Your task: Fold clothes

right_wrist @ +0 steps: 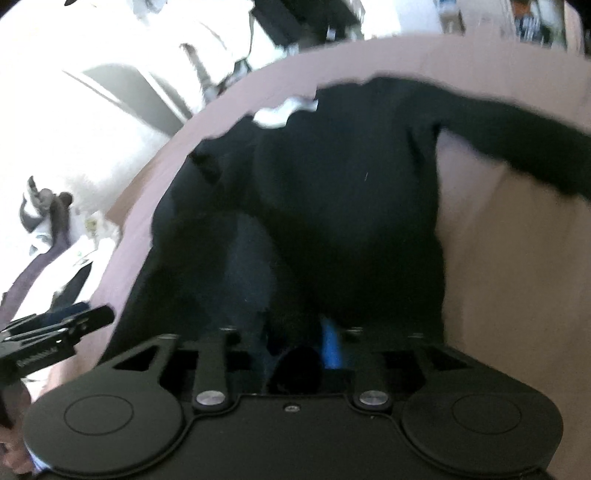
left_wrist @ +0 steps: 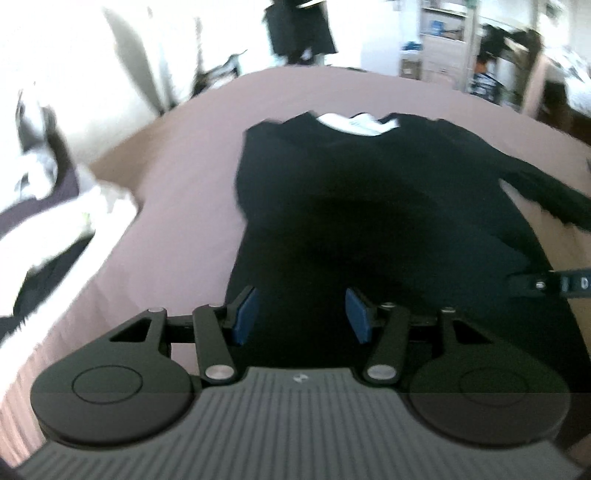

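Note:
A black long-sleeved top (left_wrist: 369,192) lies spread on a pinkish-brown bed (left_wrist: 177,177), its white-lined collar (left_wrist: 354,123) at the far end and one sleeve (left_wrist: 546,192) reaching out to the right. My left gripper (left_wrist: 301,315) is open, its blue pads (left_wrist: 245,317) apart, just above the hem at the garment's left side, with nothing between them. My right gripper (right_wrist: 299,343) is shut on the black top's (right_wrist: 332,192) hem, with cloth bunched between its blue pads (right_wrist: 332,347). The right gripper shows at the right edge of the left wrist view (left_wrist: 550,284). The left gripper shows at the left of the right wrist view (right_wrist: 62,328).
White and dark bedding or clothes (left_wrist: 48,206) lie piled to the left of the bed. Beyond the far edge of the bed hangs a dark garment (left_wrist: 299,29), and shelves (left_wrist: 443,40) stand at the back right. The bed surface (right_wrist: 509,277) extends to the right of the top.

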Action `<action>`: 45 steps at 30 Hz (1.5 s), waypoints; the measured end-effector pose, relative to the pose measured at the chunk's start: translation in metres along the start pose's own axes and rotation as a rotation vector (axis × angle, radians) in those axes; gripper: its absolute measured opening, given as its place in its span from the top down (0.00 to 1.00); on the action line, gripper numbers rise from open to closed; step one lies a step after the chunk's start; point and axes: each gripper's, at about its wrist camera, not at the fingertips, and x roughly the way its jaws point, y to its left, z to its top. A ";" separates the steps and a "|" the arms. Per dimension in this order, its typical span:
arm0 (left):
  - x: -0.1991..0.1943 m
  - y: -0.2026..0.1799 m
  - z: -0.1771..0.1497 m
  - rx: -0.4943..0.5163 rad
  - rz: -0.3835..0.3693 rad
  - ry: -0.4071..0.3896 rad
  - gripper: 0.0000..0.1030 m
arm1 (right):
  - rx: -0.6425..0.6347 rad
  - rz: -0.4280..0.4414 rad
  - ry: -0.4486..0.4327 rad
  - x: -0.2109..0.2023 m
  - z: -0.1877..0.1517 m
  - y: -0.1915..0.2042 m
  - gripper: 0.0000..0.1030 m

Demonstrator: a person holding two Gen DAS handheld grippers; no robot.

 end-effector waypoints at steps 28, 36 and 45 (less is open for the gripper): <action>-0.015 -0.019 0.067 0.068 0.149 -0.008 0.47 | -0.268 -0.041 -0.146 -0.028 0.068 0.000 0.90; -0.012 0.046 0.035 0.000 0.241 0.004 0.45 | -0.265 -0.028 -0.209 -0.035 0.065 0.014 0.90; -0.038 0.050 0.082 0.156 0.261 0.008 0.41 | -0.306 -0.050 -0.393 -0.083 0.075 0.042 0.90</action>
